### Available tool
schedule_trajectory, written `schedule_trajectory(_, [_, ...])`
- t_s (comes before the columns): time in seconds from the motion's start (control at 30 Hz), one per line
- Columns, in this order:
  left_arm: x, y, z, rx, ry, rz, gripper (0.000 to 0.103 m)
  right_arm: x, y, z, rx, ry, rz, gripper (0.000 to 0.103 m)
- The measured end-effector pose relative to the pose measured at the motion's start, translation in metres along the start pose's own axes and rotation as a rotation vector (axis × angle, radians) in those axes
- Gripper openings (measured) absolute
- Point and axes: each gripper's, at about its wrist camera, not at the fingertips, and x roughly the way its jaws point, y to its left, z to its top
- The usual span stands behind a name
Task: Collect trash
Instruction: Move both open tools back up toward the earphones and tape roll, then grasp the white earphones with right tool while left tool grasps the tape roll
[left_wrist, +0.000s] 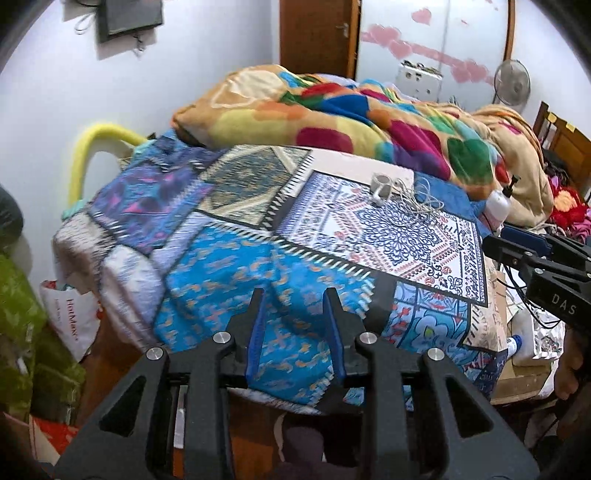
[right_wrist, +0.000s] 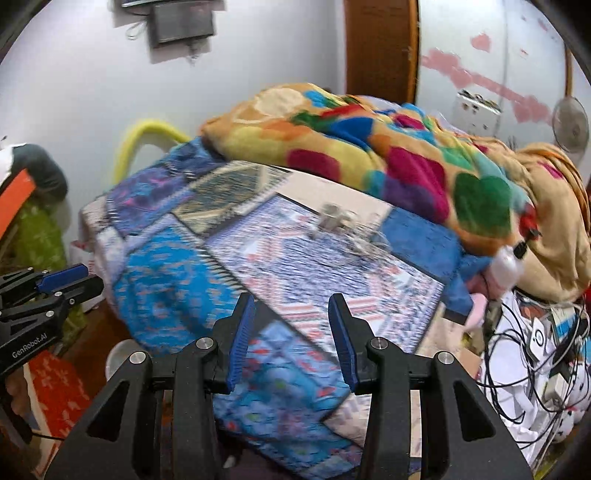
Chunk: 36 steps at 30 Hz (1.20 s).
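Note:
A small white roll with tangled white cord (left_wrist: 391, 190) lies on the patchwork bedspread (left_wrist: 258, 236), far of both grippers; it shows blurred in the right wrist view (right_wrist: 334, 221). My left gripper (left_wrist: 295, 295) is open and empty above the bed's near corner. My right gripper (right_wrist: 291, 301) is open and empty over the bedspread (right_wrist: 177, 277). The right gripper also shows in the left wrist view (left_wrist: 524, 245), and the left gripper in the right wrist view (right_wrist: 70, 280).
A colourful blanket (left_wrist: 351, 122) is heaped at the back of the bed. A white pump bottle (left_wrist: 496, 205) sits at the bed's right edge. Cables and papers (right_wrist: 535, 354) clutter the right side. A white shopping bag (left_wrist: 70, 317) and green bags (left_wrist: 22, 314) stand left.

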Motion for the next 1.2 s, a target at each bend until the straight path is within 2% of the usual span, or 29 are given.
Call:
schedule_trajectory(0.2, [0.051, -0.024, 0.015, 0.034, 0.063, -0.041, 0.031, 0.03, -0.041, -0.002, 0.05, 0.046, -0.039, 0.038])
schedule_trajectory(0.37, [0.082, -0.036, 0.025, 0.064, 0.088, -0.064, 0.031, 0.054, -0.066, 0.003, 0.104, 0.073, -0.023, 0.038])
schedule_trajectory(0.43, [0.094, -0.038, 0.029, 0.069, 0.1, -0.07, 0.031, 0.064, -0.074, 0.008, 0.12, 0.076, -0.017, 0.049])
schedule_trajectory(0.47, [0.1, -0.039, 0.031, 0.071, 0.107, -0.075, 0.031, 0.069, -0.077, 0.012, 0.124, 0.075, -0.017, 0.061])
schedule_trajectory(0.5, [0.105, -0.04, 0.033, 0.071, 0.112, -0.079, 0.032, 0.073, -0.078, 0.014, 0.127, 0.069, -0.017, 0.067])
schedule_trajectory(0.57, [0.116, -0.041, 0.036, 0.072, 0.124, -0.085, 0.035, 0.081, -0.081, 0.02, 0.126, 0.052, -0.021, 0.069])
schedule_trajectory(0.73, [0.136, -0.041, 0.045, 0.06, 0.141, -0.093, 0.039, 0.121, -0.08, 0.039, 0.077, 0.09, -0.01, 0.069])
schedule_trajectory(0.9, [0.147, -0.042, 0.055, 0.067, 0.144, -0.095, 0.042, 0.154, -0.079, 0.048, -0.009, 0.108, -0.06, 0.069])
schedule_trajectory(1.13, [0.164, -0.04, 0.074, 0.019, 0.159, -0.147, 0.046, 0.172, -0.076, 0.051, -0.098, 0.115, -0.068, 0.069])
schedule_trajectory(1.2, [0.168, -0.04, 0.08, 0.005, 0.156, -0.151, 0.046, 0.173, -0.074, 0.048, -0.112, 0.113, -0.073, 0.055])
